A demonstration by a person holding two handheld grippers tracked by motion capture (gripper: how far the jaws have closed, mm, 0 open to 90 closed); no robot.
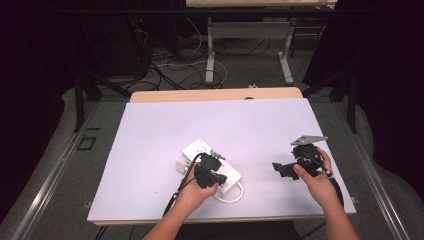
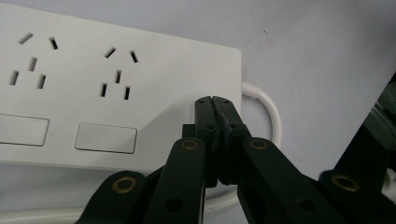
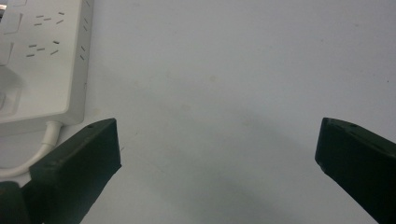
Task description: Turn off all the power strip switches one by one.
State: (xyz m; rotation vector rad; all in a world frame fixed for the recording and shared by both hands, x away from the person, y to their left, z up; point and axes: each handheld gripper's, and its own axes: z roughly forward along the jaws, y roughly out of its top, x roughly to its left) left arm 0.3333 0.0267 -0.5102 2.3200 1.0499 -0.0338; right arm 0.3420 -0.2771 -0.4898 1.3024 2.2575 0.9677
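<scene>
The white plastic power strip lies on the white counter, a little toward 7 o'clock from its middle. The left claw is fully closed, with nothing between its tips, and rests over the cable end of the strip, beside the white rocker switch. If it pushes down off-centre, the light strip may slide or tip on its curled white cable. The right claw stands wide open at 3 o'clock, too far away to steady it.
</scene>
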